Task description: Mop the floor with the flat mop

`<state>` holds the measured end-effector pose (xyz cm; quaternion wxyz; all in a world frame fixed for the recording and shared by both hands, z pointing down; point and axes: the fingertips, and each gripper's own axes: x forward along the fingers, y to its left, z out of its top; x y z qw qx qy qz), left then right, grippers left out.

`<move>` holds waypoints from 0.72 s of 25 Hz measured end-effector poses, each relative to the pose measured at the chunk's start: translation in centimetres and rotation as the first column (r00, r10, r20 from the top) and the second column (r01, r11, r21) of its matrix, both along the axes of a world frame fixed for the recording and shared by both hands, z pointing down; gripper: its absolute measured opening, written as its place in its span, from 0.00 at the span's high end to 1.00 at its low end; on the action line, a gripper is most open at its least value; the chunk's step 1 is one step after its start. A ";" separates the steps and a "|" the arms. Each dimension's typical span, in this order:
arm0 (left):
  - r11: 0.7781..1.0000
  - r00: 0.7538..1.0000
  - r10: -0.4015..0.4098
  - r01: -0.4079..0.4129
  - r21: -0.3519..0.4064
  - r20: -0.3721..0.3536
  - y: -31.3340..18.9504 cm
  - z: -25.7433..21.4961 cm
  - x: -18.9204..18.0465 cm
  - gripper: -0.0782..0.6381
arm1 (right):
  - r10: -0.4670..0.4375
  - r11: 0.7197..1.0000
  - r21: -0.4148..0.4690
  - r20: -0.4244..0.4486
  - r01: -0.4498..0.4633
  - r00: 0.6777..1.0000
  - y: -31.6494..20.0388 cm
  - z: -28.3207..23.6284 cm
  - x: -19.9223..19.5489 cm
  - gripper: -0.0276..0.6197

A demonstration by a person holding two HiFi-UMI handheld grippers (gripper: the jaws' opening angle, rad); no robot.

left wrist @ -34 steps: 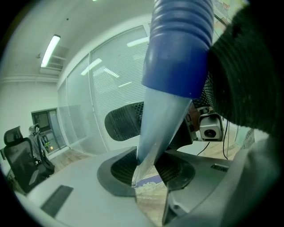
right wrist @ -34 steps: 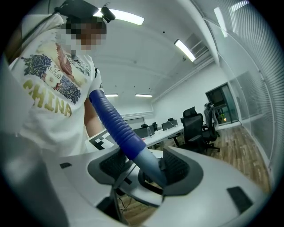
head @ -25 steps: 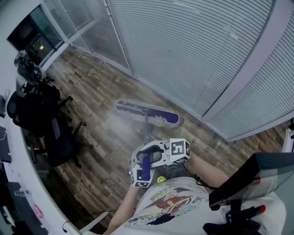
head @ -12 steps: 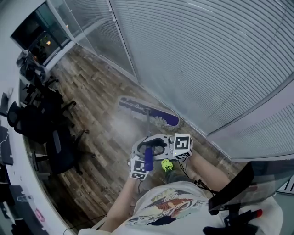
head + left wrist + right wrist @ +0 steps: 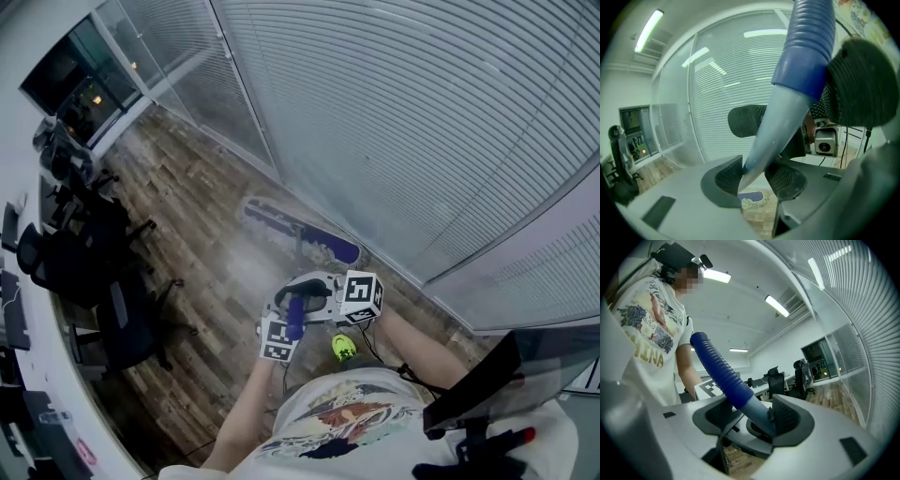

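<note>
Down at the lower middle of the head view, both grippers are stacked on the mop handle (image 5: 295,317), but the scenery around them has slid compared with a second back. The office chairs (image 5: 103,281) at the left edge sit lower in the frame, and the glass wall (image 5: 422,122) now fills more of the upper right. So the person and the mop have been travelling along that wall. The mop head (image 5: 300,232) is flat on the wood floor (image 5: 202,234) just above centre frame. It's angled from upper left down to lower right, with its right end just beside the foot of the glass.

Other change: the left gripper (image 5: 757,177) has just been easing its jaws wider. Its own view has the pale tapered part of the handle running between the pads, and they look to be touching it on both sides. I'd call that a looser pinch rather than a let-go. The right gripper (image 5: 754,417) is clamped on the handle right where the blue ribbed grip ends, one pad on each side.

My read is that we're mid-stroke on the strip along the wall. Loads of floor toward the chairs still looks unmopped, so it's early-to-middle of the job. With the left hold slackened, the right one is probably doing most of the steering. I'd snug the left back up before the next push, or the head might twist off line.
</note>
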<state>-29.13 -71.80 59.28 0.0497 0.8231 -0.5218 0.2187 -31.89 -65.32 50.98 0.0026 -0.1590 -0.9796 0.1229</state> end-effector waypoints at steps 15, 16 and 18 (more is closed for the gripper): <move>0.994 0.994 0.103 -0.104 0.015 0.029 22.7 1.0 2.9 0.71 | 0.060 0.998 0.006 -0.041 -0.060 0.997 22.6 0.5 2.2 0.57; 0.993 0.993 0.113 -0.114 0.016 0.032 25.2 1.2 3.3 0.71 | 0.071 0.997 0.009 -0.045 -0.070 0.996 25.0 0.8 2.5 0.57; 0.991 0.991 0.133 -0.134 0.022 0.033 30.1 1.4 4.0 0.71 | 0.095 0.995 0.016 -0.053 -0.094 0.994 29.9 1.3 3.0 0.57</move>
